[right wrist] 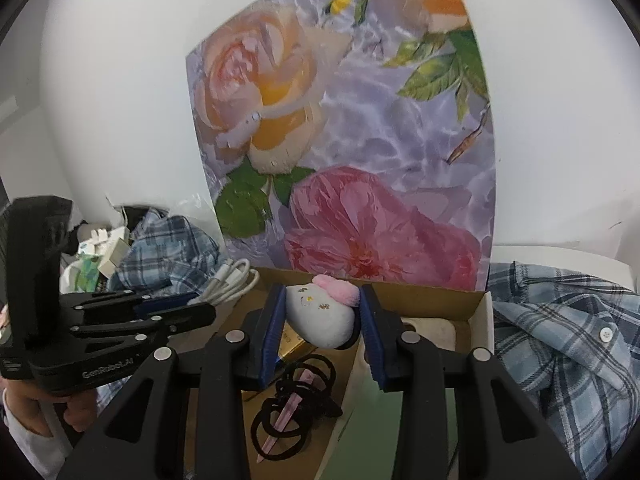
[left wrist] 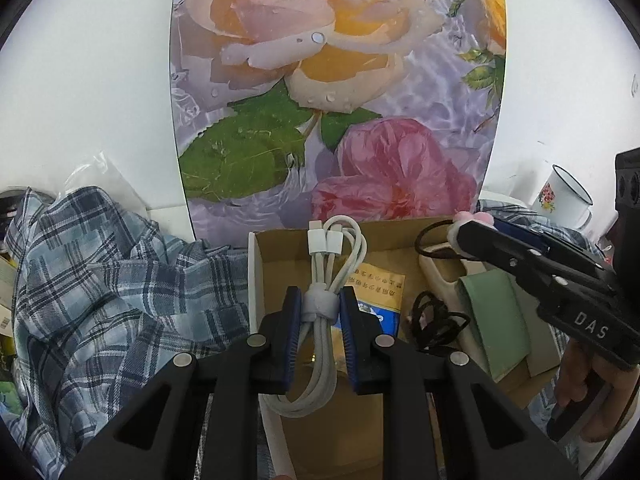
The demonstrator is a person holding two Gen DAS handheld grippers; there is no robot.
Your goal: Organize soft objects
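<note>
Holding: your left gripper [left wrist: 319,312] has its blue pads closed against a coiled white cable [left wrist: 324,304], clamped at the grey strap round its middle.
Cable: it hangs lengthwise between the fingers, both white plugs pointing away from you, its lower loop drooping under the pads, above the left end of the box [left wrist: 253,280].
Right gripper [right wrist: 322,316]: your jaws stand part-open around a small white plush [right wrist: 320,316] with a pink bow; its left side touches the left pad, and the bow sits just beside the right pad. You cannot tell from either view whether it is truly gripped.
Plush: it is above the box's far half, near the back wall; from the left wrist view only a pink and white bit shows at the fingertips.
Box: open cardboard, white outer sides, standing against the floral board [left wrist: 336,80].
Box contents: black hair ties [right wrist: 296,400] heaped with a pink clip among them; a green pouch [left wrist: 496,320] tilted at the right; a beige case [left wrist: 440,264] towards the back; a yellow and blue packet [left wrist: 380,292] on the floor.
Shirt [left wrist: 104,288]: blue plaid, crumpled to the left of the box; more plaid cloth lies to its right.
Mug [left wrist: 564,196]: white enamel, flower print, far right by the wall.
Clutter: bags and small cartons beyond the shirt on the left.
</note>
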